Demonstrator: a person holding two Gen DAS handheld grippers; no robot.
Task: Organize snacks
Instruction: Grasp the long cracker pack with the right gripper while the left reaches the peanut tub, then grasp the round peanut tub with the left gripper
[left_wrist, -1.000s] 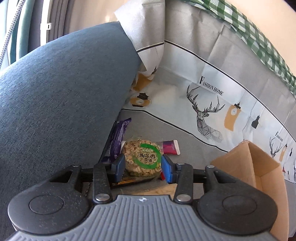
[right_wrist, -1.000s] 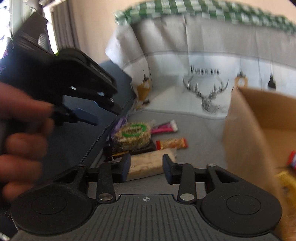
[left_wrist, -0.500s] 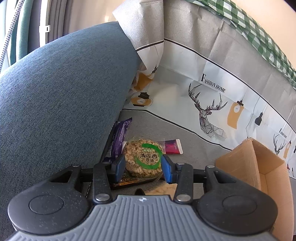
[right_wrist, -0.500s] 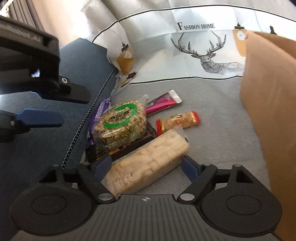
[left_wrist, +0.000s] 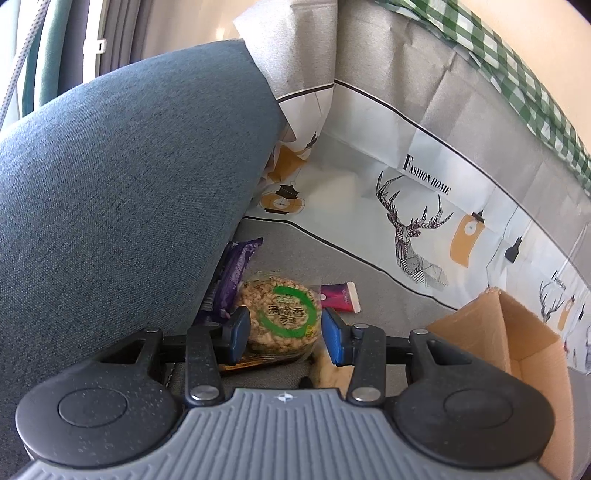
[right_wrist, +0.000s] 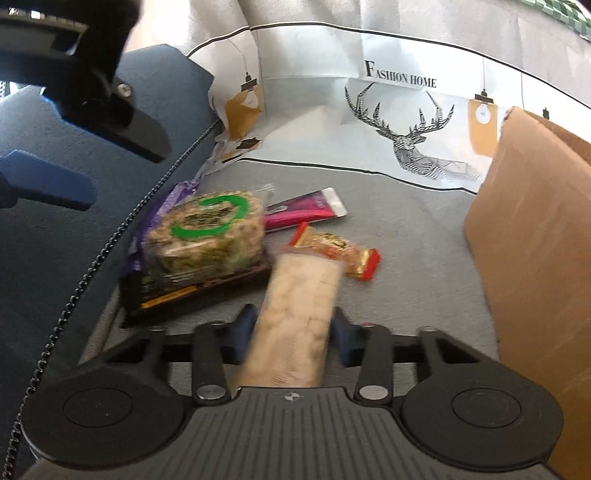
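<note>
Cushion (left_wrist: 122, 206), blue-grey and the biggest thing in sight, is leaning over the left side of the grey printed sheet (left_wrist: 369, 206) that is covering the seat, and everything else is sitting to its right. Farthest from the cushion, a cardboard box (right_wrist: 535, 236) is standing open on the sheet. The left gripper (left_wrist: 284, 332) is hovering just beside the cushion with its blue pads (left_wrist: 239, 334) parted, framing a round puffed-rice cake (left_wrist: 280, 314) with a green ring on its wrapper; whether the pads are touching the cake cannot be told. The right gripper (right_wrist: 295, 332) is working a little further from the cushion, with its fingers pressing on both sides of a long pale bar (right_wrist: 295, 321), which is pointing straight out ahead of it. The round cake (right_wrist: 210, 232) is lying on top of a flat dark packet (right_wrist: 192, 291), close against the cushion's edge. A purple wrapper (left_wrist: 236, 273) is tucked partly under the cushion. Beyond the cake, away from the cushion, a pink packet (right_wrist: 306, 210) is lying flat on the sheet. A small red-ended snack (right_wrist: 336, 254) is lying just past the far end of the pale bar.
</note>
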